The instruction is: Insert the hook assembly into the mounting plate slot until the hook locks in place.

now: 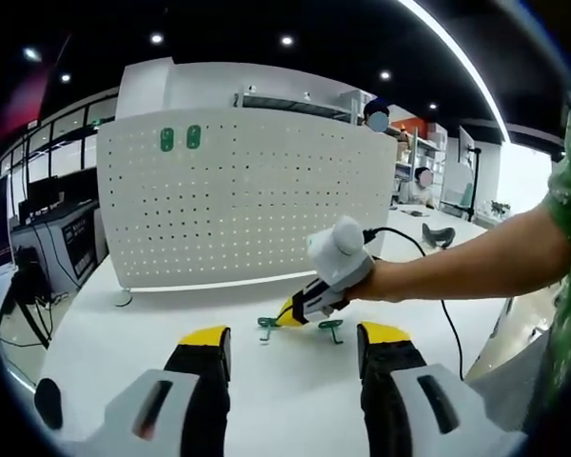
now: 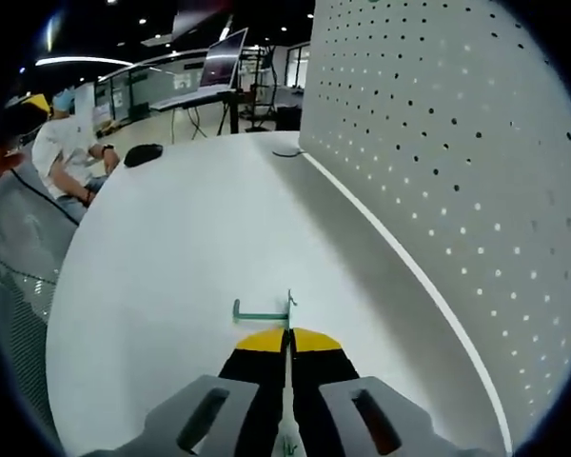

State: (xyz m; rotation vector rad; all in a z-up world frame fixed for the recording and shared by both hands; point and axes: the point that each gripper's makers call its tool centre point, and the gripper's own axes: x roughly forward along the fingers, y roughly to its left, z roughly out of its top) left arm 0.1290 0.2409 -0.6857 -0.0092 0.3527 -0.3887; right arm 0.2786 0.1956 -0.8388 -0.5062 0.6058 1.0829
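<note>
A white pegboard mounting plate (image 1: pixel 247 200) stands upright on the white table (image 1: pixel 124 352), with two green tabs (image 1: pixel 180 139) fixed near its top left. Two green hook ends (image 1: pixel 266 328) (image 1: pixel 331 328) lie on the table in front of it. My right gripper (image 1: pixel 295 312), held in a person's hand, reaches down onto them from the right. In the right gripper view that gripper (image 2: pixel 287 343) is shut, a thin green hook (image 2: pixel 262 312) sticking out from between its yellow tips. The pegboard (image 2: pixel 457 143) rises close on its right. My left gripper (image 1: pixel 295 347) is open, short of the hooks.
A person's bare arm (image 1: pixel 476 262) and a black cable (image 1: pixel 438 286) cross the table from the right. Desks, monitors and a seated person (image 2: pixel 71 152) lie beyond the table's far edge. A dark object (image 2: pixel 143 152) rests on the table near that person.
</note>
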